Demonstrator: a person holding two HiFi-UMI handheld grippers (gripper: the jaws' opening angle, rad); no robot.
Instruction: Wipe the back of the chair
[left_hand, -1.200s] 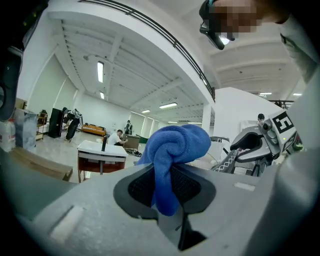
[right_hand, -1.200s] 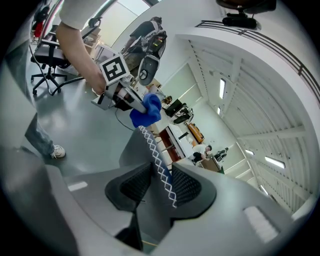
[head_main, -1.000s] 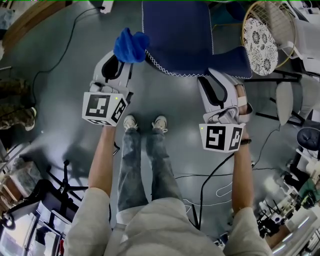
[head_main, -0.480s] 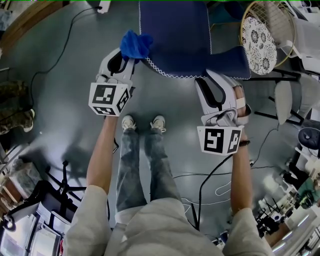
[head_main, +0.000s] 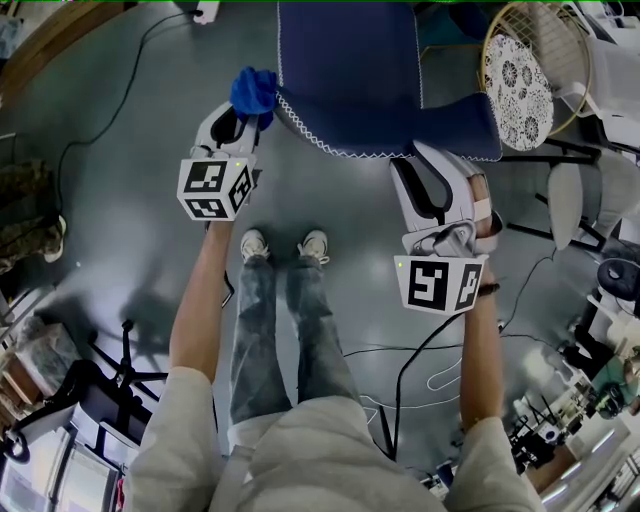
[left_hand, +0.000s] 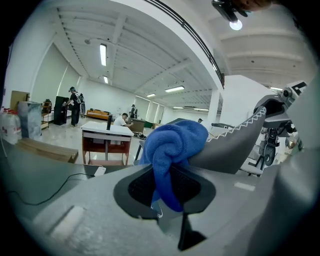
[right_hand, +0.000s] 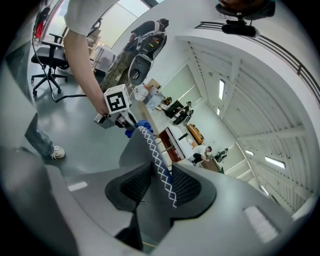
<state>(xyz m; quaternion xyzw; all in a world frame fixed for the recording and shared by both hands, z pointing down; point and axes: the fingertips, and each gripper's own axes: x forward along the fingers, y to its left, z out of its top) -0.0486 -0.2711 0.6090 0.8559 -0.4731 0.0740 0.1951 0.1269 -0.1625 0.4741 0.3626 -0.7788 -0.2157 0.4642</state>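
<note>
Your left hand-held gripper (head_main: 240, 118) pinches the blue cloth (head_main: 254, 90) at the chair back (head_main: 350, 70)'s left edge; right hand-held gripper (head_main: 430, 158) clamps its stitched rim. Wiping looks barely started.

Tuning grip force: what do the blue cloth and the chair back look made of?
Cloth: soft looped or knit textile, matte, likely microfibre or terry; it bunches in thick rolls. Chair back: dark blue fabric by the look, matte, with white zigzag stitching along its edge; thin enough to pinch, padding unclear.
</note>
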